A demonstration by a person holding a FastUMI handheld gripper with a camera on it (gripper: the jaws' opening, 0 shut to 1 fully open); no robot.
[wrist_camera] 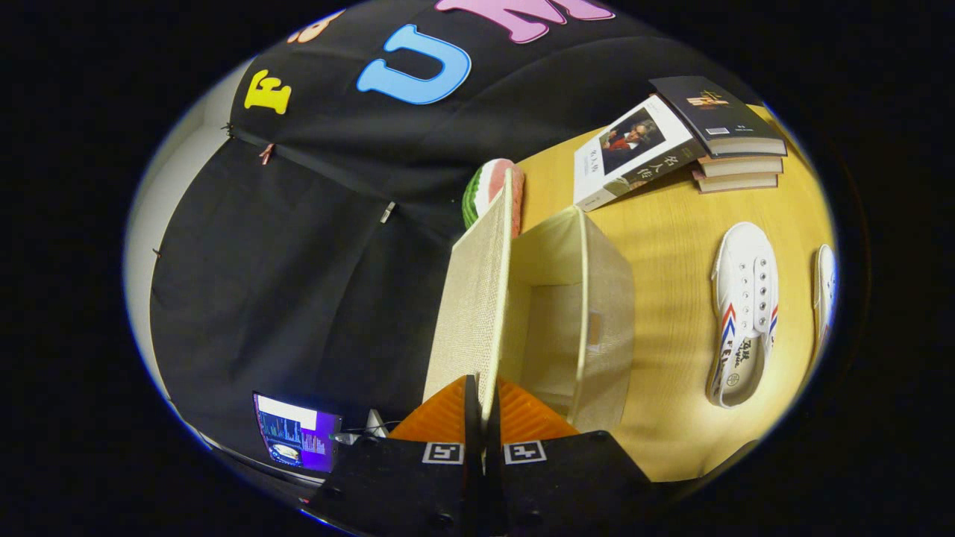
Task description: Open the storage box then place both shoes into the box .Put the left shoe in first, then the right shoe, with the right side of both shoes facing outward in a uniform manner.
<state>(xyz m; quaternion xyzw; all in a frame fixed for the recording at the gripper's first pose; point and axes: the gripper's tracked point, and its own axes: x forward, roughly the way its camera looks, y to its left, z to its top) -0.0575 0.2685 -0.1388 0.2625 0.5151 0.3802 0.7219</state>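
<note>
The gripper point(481, 399) pinches the box's lid point(470, 313) between both fingers, lid raised on edge — one box point(574, 328) open on the table point(671, 246). Two shoes point(742, 313) point(825, 287) lie beyond it, near four books point(634, 153) and one watermelon slice point(489, 190).

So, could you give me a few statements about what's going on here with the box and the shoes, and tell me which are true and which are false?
1. The gripper has both fingers pinched on the lid of the storage box. True.
2. A shoe already lies inside the box. False: the inside that shows is bare, and both white shoes lie on the wooden table beyond the box.
3. The box lid is shut flat. False: it stands raised on edge, and the box is open.
4. A stack of books sits on the table past the shoes. True.
5. A watermelon-slice toy shows behind the lid. True.
</note>
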